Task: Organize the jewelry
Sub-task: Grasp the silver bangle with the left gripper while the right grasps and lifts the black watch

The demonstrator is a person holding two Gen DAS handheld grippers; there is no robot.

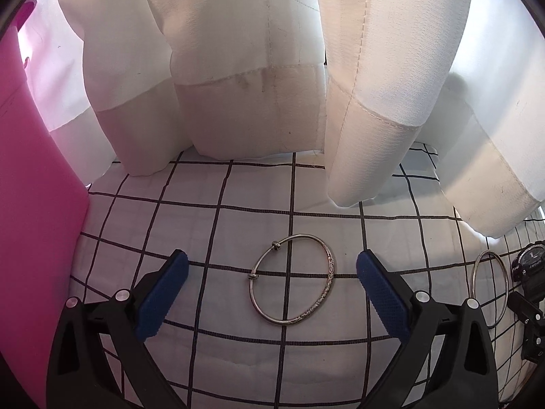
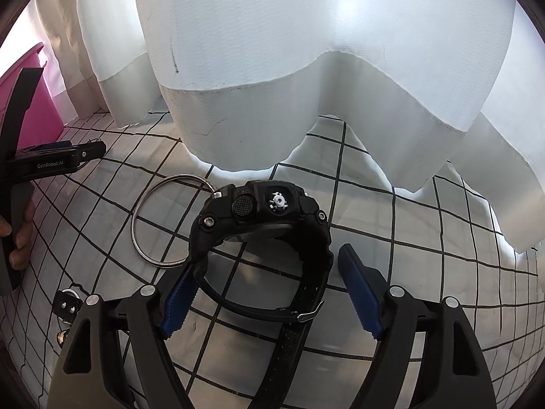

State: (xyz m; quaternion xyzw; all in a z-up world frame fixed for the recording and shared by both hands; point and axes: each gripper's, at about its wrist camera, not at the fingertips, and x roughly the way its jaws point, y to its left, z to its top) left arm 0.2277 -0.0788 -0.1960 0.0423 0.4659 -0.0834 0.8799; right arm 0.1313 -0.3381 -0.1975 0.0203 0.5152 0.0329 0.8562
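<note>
A silver bangle with two small beads [image 1: 292,279] lies flat on the checked cloth [image 1: 218,245] between the open fingers of my left gripper [image 1: 272,274]. A plain silver bangle [image 1: 490,288] lies at the right, next to a black sport watch [image 1: 529,266]. In the right wrist view the black watch [image 2: 262,225] stands on its side between the open fingers of my right gripper [image 2: 269,276]; its strap touches the left pad [image 2: 178,301]. The plain bangle [image 2: 163,218] lies left of the watch. The left gripper [image 2: 54,160] shows at far left.
White curtains [image 1: 252,68] hang down to the cloth at the back. A pink box [image 1: 30,204] stands at the left edge, also seen in the right wrist view [image 2: 30,99]. Small black and metal pieces [image 2: 68,306] lie at lower left of the right gripper.
</note>
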